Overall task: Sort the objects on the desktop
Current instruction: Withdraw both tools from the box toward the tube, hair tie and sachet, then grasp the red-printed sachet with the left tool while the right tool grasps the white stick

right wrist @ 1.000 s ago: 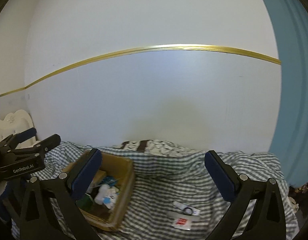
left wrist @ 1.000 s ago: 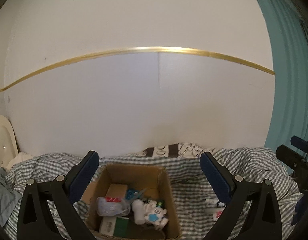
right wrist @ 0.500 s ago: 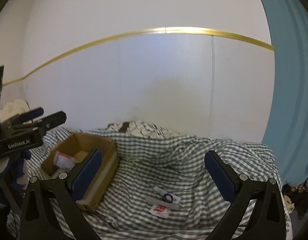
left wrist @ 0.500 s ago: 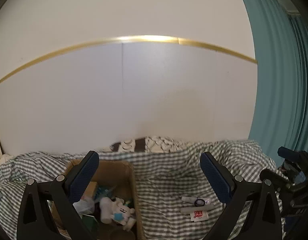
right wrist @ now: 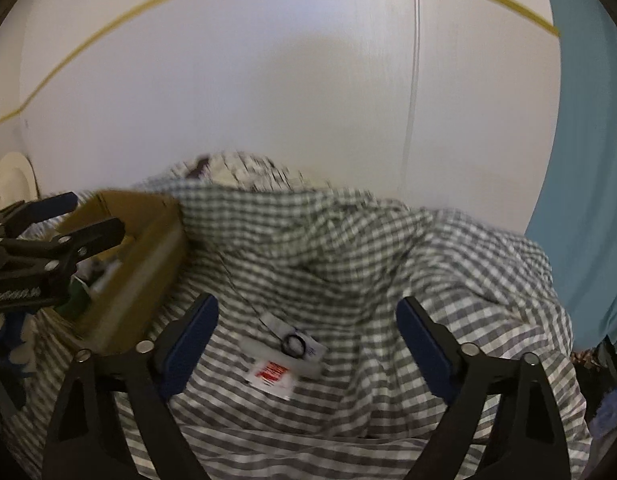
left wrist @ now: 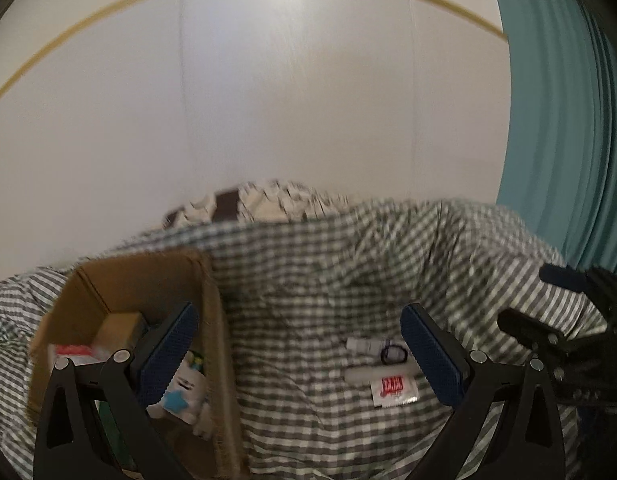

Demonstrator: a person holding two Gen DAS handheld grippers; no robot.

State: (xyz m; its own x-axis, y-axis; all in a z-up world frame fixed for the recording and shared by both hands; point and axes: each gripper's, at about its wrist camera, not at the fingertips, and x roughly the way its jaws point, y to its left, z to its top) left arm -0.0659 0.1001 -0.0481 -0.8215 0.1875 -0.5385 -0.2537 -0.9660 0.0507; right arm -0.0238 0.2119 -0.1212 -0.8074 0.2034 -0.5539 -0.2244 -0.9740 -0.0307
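A cardboard box (left wrist: 148, 276) sits on the checked cloth at the left, holding a white robot toy (left wrist: 184, 394) and several packets. It also shows in the right wrist view (right wrist: 148, 236). A white packet with a red label (right wrist: 273, 374), a white tube (right wrist: 280, 356) and a black ring (right wrist: 293, 346) lie together on the cloth; the packet (left wrist: 393, 389) shows in the left wrist view too. My left gripper (left wrist: 298, 354) is open and empty, above the box's right wall. My right gripper (right wrist: 306, 344) is open and empty, above the packet and ring.
The grey-and-white checked cloth (right wrist: 388, 264) is rumpled, with raised folds behind the objects. A white wall stands behind, with a teal curtain (left wrist: 568, 120) at the right. A patterned pillow (left wrist: 268, 200) lies at the back. The right gripper (left wrist: 564, 332) shows at the left view's right edge.
Both grippers have moved right and down toward the cloth. The box has slid left in both views, and the packet, tube and ring now lie between the right gripper's fingers.
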